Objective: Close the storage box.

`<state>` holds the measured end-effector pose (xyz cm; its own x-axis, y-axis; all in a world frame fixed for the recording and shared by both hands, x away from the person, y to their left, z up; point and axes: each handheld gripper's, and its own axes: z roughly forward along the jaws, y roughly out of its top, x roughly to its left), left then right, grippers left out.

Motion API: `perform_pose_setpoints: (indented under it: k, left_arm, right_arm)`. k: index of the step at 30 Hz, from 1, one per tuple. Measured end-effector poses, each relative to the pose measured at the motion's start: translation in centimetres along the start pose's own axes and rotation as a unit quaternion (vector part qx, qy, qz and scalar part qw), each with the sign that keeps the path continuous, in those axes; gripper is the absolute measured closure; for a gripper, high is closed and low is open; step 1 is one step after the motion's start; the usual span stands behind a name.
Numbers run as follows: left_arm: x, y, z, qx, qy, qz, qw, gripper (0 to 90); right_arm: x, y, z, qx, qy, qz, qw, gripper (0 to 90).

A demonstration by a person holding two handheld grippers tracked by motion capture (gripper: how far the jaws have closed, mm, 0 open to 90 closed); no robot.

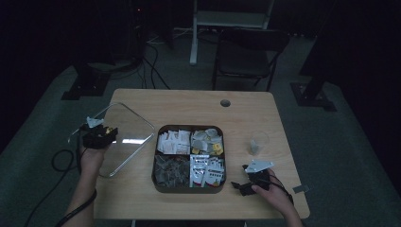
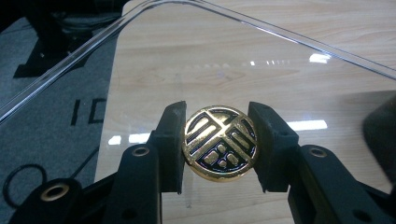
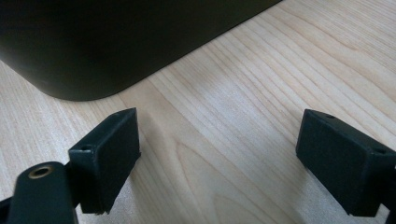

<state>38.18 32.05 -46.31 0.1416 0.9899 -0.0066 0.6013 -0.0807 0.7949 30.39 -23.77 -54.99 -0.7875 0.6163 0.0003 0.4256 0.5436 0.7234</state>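
My left gripper is clamped on the gold knob of the clear lid, which hangs tilted below it, left of the tea box. I am in the lifting step. Next I judge the lid needs carrying aside, kept steady. My right gripper rests open near the box corner.

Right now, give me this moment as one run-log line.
left gripper: shut on gold knob of clear lid | right gripper: open, beside box
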Motion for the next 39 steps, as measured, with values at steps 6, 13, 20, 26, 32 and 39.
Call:
perform_pose_setpoints:
  k: [6, 13, 20, 26, 32, 39]
  left_arm:
    - [-1.5, 1.0, -1.0, -0.013, -0.035, 0.025, 0.9990, 60.4]
    - [-4.0, 2.1, -1.8, -0.019, -0.077, 0.058, 0.9952, 60.4]
    - [-6.6, 3.0, -2.2, -0.020, -0.112, 0.089, 0.9895, 60.4]
    - [-8.3, 3.5, -2.4, -0.022, -0.134, 0.110, 0.9846, 60.4]
    - [-10.5, 4.1, -3.0, -0.025, -0.172, 0.134, 0.9755, 60.4]
    - [-12.7, 4.5, -3.2, -0.028, -0.204, 0.156, 0.9661, 60.4]
  right_arm:
    - [0.0, 0.0, 0.0, 0.000, 0.000, 0.000, 1.0000, 13.2]
    - [0.0, 0.0, 0.0, 0.000, 0.000, 0.000, 1.0000, 13.1]
    - [0.0, 0.0, 0.0, 0.000, 0.000, 0.000, 1.0000, 13.1]
    - [0.0, 0.0, 0.0, 0.000, 0.000, 0.000, 1.0000, 13.1]
    - [0.0, 0.0, 0.0, 0.000, 0.000, 0.000, 1.0000, 13.1]
    - [0.0, 0.0, 0.0, 0.000, 0.000, 0.000, 1.0000, 13.1]
